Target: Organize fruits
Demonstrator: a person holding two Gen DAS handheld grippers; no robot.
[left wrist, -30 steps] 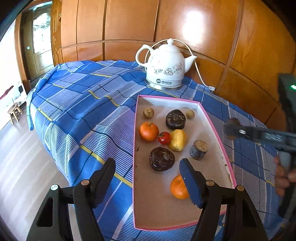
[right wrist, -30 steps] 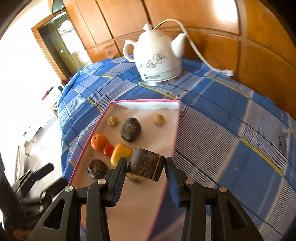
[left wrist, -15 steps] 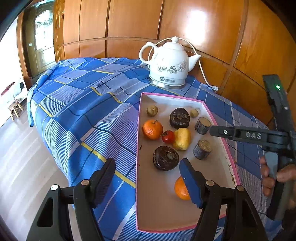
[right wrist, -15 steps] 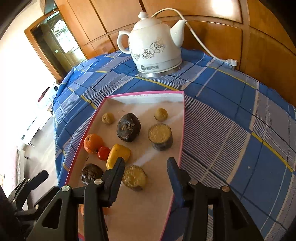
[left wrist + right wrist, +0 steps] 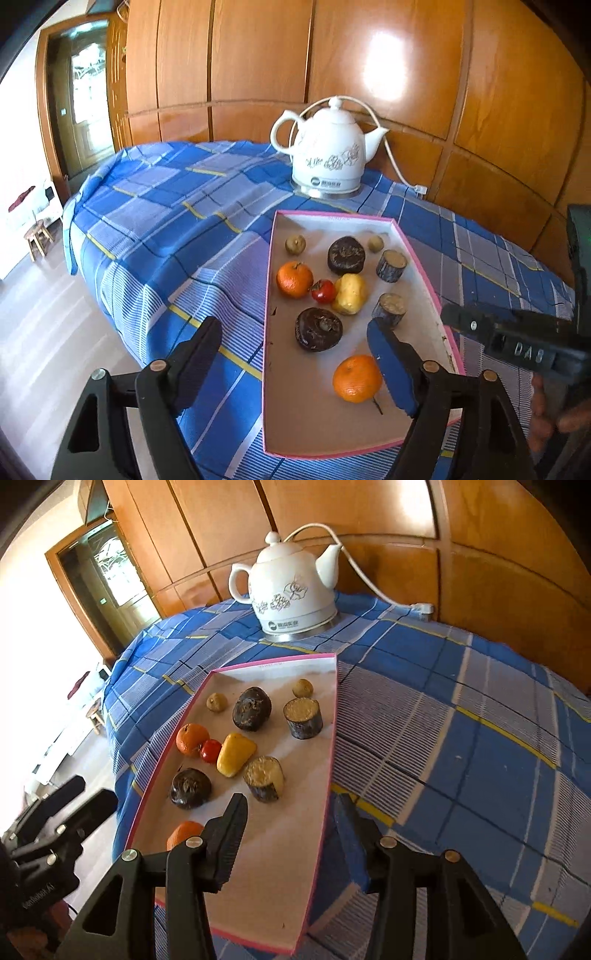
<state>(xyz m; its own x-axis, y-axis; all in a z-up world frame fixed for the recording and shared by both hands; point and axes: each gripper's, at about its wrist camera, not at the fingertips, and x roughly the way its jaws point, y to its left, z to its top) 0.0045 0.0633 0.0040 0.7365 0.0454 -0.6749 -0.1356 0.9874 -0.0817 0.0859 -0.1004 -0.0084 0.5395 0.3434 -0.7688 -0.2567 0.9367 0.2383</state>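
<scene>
A pink-rimmed tray [image 5: 271,258] [image 5: 332,738] lies on the blue checked cloth. It holds two oranges [image 5: 294,279] [image 5: 357,378], a small red fruit [image 5: 323,290], a yellow fruit [image 5: 350,293], two dark round fruits [image 5: 346,255] [image 5: 318,329], two small tan fruits [image 5: 295,244] and two dark cut stumps [image 5: 391,260] [image 5: 263,778]. My left gripper [image 5: 293,350] is open and empty, hovering over the tray's near left edge. My right gripper [image 5: 291,816] is open and empty above the tray's near right edge, behind the nearer stump.
A white electric kettle [image 5: 330,158] [image 5: 291,594] with its cord stands behind the tray against a wooden panel wall. The cloth [image 5: 166,229] drops off at the left to a light floor with a small stool [image 5: 37,236]. The right gripper's body [image 5: 517,339] shows at the right.
My right gripper was shut on a dark stump one second ago. It set the stump down at the tray's right side, opened, and has drawn back towards the tray's near edge.
</scene>
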